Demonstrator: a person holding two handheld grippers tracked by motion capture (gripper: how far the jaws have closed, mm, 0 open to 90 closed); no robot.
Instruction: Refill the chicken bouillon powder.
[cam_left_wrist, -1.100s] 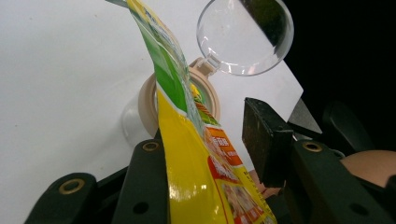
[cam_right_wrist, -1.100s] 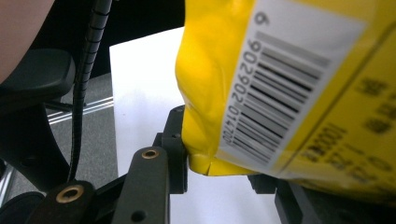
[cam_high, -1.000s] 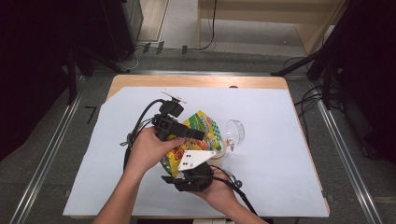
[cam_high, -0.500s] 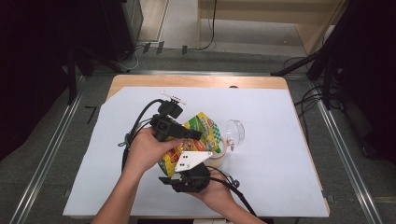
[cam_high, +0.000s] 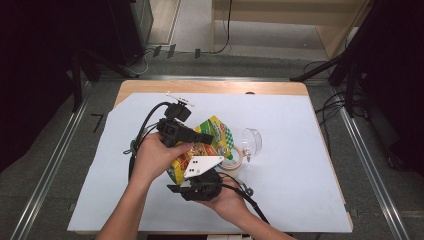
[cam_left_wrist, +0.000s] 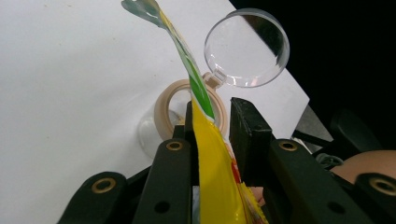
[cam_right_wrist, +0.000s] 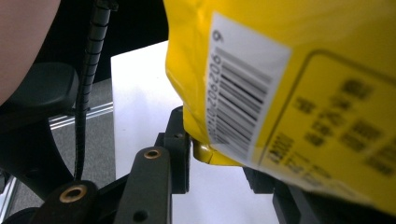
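1. The step in hand looks like opening a yellow snack packet (cam_high: 207, 145): both tools have it between them above the white sheet on the worktop (cam_high: 300, 150), just beside a clear jar (cam_high: 239, 159) that lies on its side with its round lid (cam_high: 253, 141) hinged open.
2. The left hand-held gripper (cam_left_wrist: 212, 126) has just been closing its jaws. In the left gripper view the packet's green-and-yellow edge (cam_left_wrist: 201, 98) runs up between them, with one jaw against the film and a thin gap showing at the other, so I judge it a narrow pinch on the top seam.
3. The right hand-held gripper (cam_right_wrist: 215, 156) has its jaws narrowed around the packet's lower corner (cam_right_wrist: 212, 156), beside the barcode label (cam_right_wrist: 238, 112); the far jaw is hidden behind the film, so a firm pinch is likely but not certain.
4. Pose: seen from above, the left hand (cam_high: 152, 157) reaches in over the packet's upper side. The right hand (cam_high: 225, 197) cradles its tool from below, near the worktop's front edge.
5. Next move, as I judge it: both pinches must be firm, then the 2 tools should pull apart across the seam, with the packet mouth kept near the jar opening so nothing spills.
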